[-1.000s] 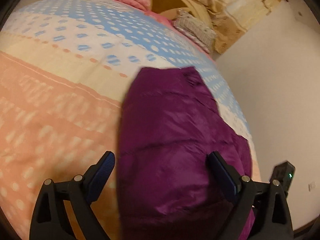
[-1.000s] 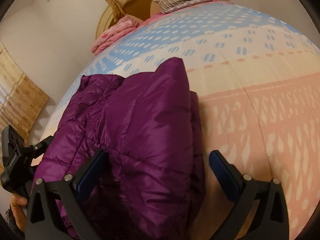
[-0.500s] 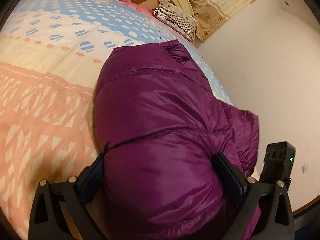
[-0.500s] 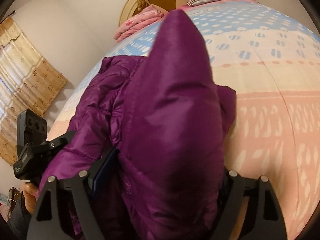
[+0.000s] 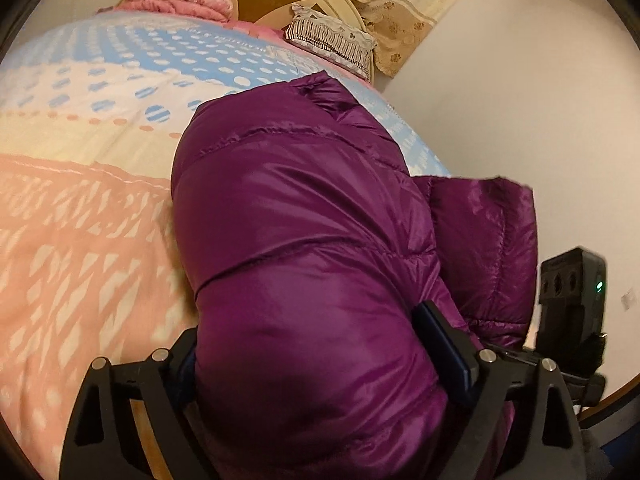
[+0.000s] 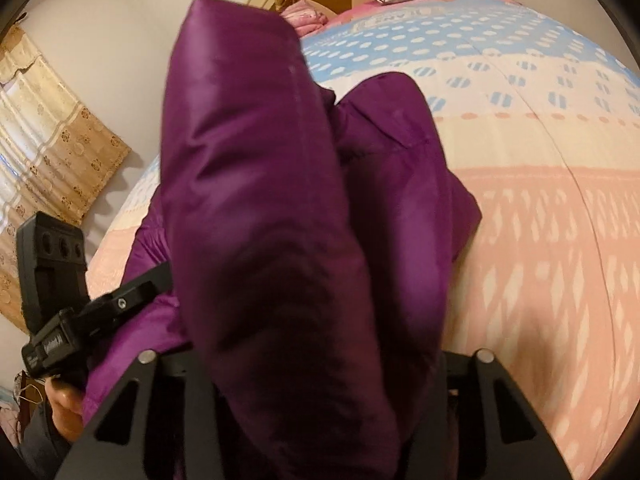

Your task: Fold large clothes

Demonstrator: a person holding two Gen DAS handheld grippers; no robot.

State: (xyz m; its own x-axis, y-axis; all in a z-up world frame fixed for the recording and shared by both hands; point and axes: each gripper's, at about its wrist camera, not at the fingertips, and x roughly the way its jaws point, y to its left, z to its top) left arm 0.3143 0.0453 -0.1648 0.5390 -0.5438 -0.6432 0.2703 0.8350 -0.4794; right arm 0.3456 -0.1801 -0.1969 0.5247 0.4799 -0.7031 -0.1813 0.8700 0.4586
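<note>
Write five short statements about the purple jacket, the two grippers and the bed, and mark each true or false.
1. The purple puffer jacket lies on a bedspread with pink, cream and blue bands. True.
2. The left gripper is empty, with nothing between its fingers. False: jacket fabric fills the gap between them.
3. The right gripper holds a fold of the jacket raised above the rest. True.
4. The jacket is folded into a neat square. False: it is bunched, with one part lifted.
5. A striped pillow sits at the far end of the bed. True.
</note>
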